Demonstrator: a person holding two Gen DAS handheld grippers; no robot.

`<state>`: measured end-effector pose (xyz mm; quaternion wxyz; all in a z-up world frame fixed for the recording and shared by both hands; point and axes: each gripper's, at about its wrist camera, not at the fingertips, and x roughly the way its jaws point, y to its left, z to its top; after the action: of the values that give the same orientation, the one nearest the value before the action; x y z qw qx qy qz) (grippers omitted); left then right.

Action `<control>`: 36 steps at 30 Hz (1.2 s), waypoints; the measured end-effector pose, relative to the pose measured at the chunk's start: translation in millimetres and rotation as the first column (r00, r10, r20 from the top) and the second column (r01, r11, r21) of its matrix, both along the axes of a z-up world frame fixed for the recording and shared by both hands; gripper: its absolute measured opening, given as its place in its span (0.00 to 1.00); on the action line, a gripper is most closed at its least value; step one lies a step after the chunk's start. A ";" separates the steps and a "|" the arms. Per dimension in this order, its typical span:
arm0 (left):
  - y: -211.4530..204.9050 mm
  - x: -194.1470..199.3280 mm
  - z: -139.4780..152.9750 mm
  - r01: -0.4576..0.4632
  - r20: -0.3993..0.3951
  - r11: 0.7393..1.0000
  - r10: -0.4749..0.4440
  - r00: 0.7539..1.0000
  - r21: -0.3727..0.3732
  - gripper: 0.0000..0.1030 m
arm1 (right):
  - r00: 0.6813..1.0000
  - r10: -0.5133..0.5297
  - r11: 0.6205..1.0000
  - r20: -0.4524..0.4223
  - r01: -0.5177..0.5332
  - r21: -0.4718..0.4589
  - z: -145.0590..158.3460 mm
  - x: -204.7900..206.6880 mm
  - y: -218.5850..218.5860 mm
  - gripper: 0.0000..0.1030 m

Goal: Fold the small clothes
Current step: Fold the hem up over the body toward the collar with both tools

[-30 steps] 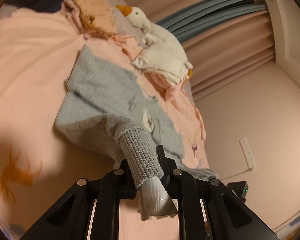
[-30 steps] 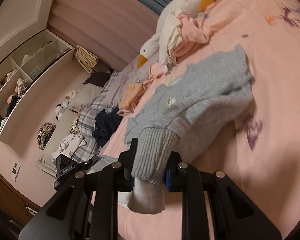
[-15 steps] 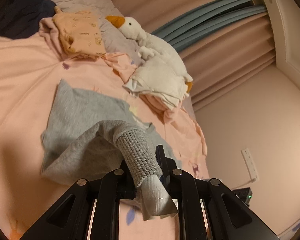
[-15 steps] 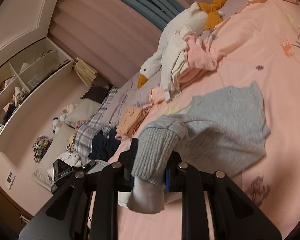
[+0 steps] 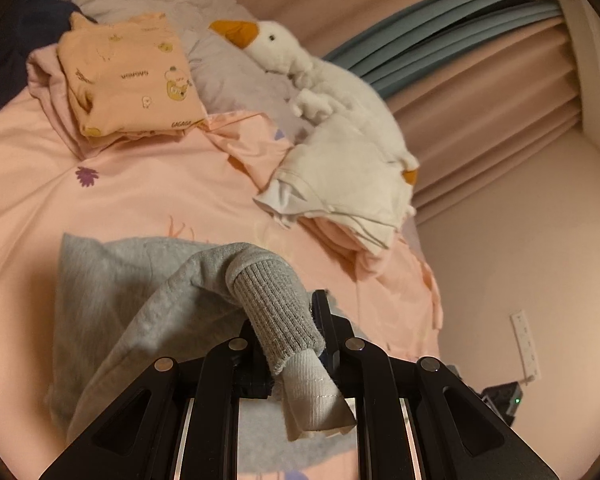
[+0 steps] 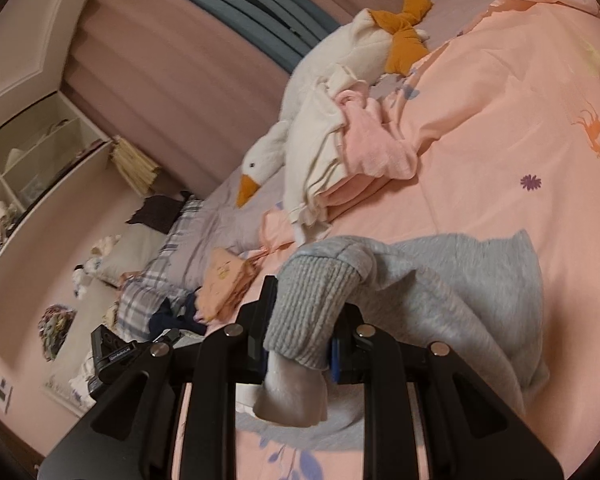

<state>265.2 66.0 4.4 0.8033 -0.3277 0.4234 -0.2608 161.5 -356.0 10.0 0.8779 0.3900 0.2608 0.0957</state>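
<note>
While the grey sweatshirt (image 5: pixel 112 292) lies partly spread on the pink duvet (image 5: pixel 140 188), its fold looks only begun: both ribbed cuffs are lifted, the body uncreased. The left gripper (image 5: pixel 290 340) is clamped on one cuff (image 5: pixel 276 308), the right gripper (image 6: pixel 300 320) on the other (image 6: pixel 312 304). An orange garment (image 5: pixel 128 76) sits folded beyond, beside a plush goose (image 5: pixel 332 100).

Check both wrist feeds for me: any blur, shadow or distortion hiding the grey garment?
Left wrist: warm dim light, fisheye bending, dark vignette at corners; grey garment slightly soft, its cuff sharp. Right wrist: same cast, goose toy and the garment's edges smeared, cuff clear.
</note>
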 end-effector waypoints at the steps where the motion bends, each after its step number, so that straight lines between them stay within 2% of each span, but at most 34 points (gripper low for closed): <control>1: -2.2 9.1 -5.7 -0.007 -0.018 1.000 0.007 1.000 0.012 0.13 | 1.000 -0.005 1.000 -0.013 0.005 -0.001 -2.9 7.2 -1.9 0.21; 9: -15.2 54.2 -41.5 -0.014 -0.130 0.998 0.022 0.991 0.065 0.13 | 0.986 -0.022 0.999 -0.166 0.014 -0.048 -34.3 66.5 -10.0 0.21; 14: -13.6 77.5 -71.1 -0.041 -0.264 0.998 0.050 0.963 0.037 0.13 | 0.964 -0.040 0.999 -0.262 0.034 -0.025 -55.3 91.9 -18.7 0.25; 17: -6.7 85.2 -82.4 -0.062 -0.326 0.998 0.056 0.944 -0.008 0.13 | 0.953 -0.048 0.999 -0.299 0.053 0.010 -65.9 100.3 -26.1 0.40; 22: -1.7 96.5 -85.8 -0.078 -0.382 0.995 0.051 0.923 -0.055 0.17 | 0.954 -0.039 0.994 -0.297 0.069 0.089 -72.8 108.4 -40.6 0.49; 23: -2.6 99.6 -86.4 -0.075 -0.392 0.995 0.044 0.919 -0.065 0.22 | 0.954 -0.038 0.992 -0.299 0.073 0.106 -74.2 109.5 -42.9 0.52; 25: -1.8 104.8 -88.5 -0.066 -0.420 0.991 0.012 0.908 -0.115 0.42 | 0.955 -0.030 0.984 -0.294 0.081 0.162 -79.1 110.9 -49.1 0.61; 26: 0.2 107.1 -89.8 -0.070 -0.430 0.988 0.003 0.903 -0.140 0.59 | 0.956 -0.027 0.979 -0.294 0.085 0.187 -81.2 112.2 -50.3 0.64; 27: 4.4 107.5 -88.7 -0.090 -0.430 0.985 0.017 0.903 -0.150 0.67 | 0.955 -0.028 0.972 -0.295 0.095 0.215 -84.1 111.5 -53.5 0.68; 29: 13.6 104.3 -77.0 -0.135 -0.386 0.984 0.081 0.919 -0.116 0.68 | 0.954 -0.046 0.962 -0.296 0.122 0.246 -86.2 107.9 -58.1 0.70; 34: 25.1 89.4 -52.9 -0.125 -0.277 0.992 0.118 0.953 -0.006 0.68 | 0.965 -0.108 0.973 -0.240 0.152 0.172 -66.7 88.1 -66.2 0.70; 36: 24.2 75.7 -46.6 -0.093 -0.230 0.994 0.105 0.968 0.066 0.68 | 0.966 -0.112 0.985 -0.232 0.139 0.100 -55.4 78.3 -64.6 0.70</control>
<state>340.9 90.2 -42.3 0.7688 -0.3547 0.5047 -0.1685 239.9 -420.6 -45.4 0.8229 0.4641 0.3276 0.0098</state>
